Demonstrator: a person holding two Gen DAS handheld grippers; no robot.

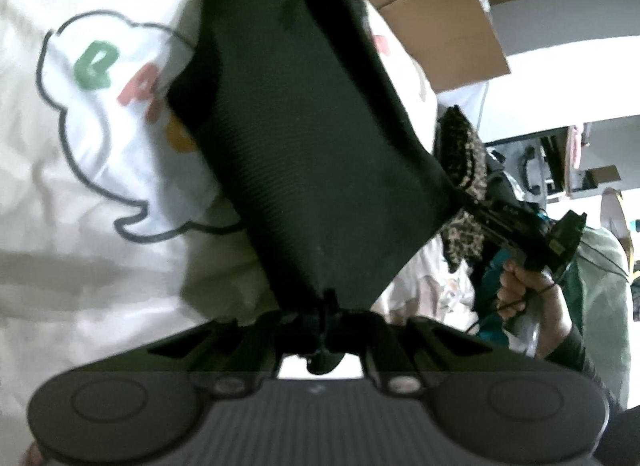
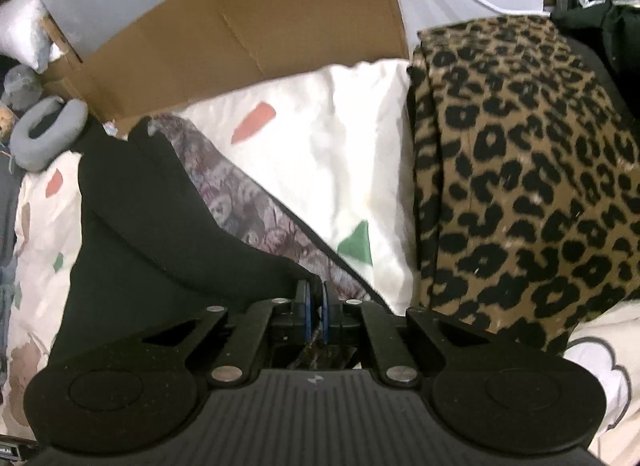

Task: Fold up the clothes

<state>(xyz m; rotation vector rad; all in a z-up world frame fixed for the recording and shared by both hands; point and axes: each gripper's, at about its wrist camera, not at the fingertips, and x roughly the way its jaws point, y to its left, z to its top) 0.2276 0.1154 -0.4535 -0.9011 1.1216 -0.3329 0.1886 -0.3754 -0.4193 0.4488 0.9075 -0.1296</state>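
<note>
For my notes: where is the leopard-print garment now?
In the right wrist view, the leopard-print garment lies at the right on the white printed bedding, just right of the cardboard box.

Printed letters on the white bedding

In the left wrist view, at the upper left of the frame, the white cotton sheet (image 1: 100, 153) carries a dark cloud-shaped outline (image 1: 52, 49) holding a green "Q" (image 1: 93, 65) and a pink letter (image 1: 134, 91) that looks like "P" or "A", partly hidden behind black ribbed cloth (image 1: 312, 137). In the right wrist view, a small label at the lower left edge (image 2: 8, 453) is too blurred to read.
</note>
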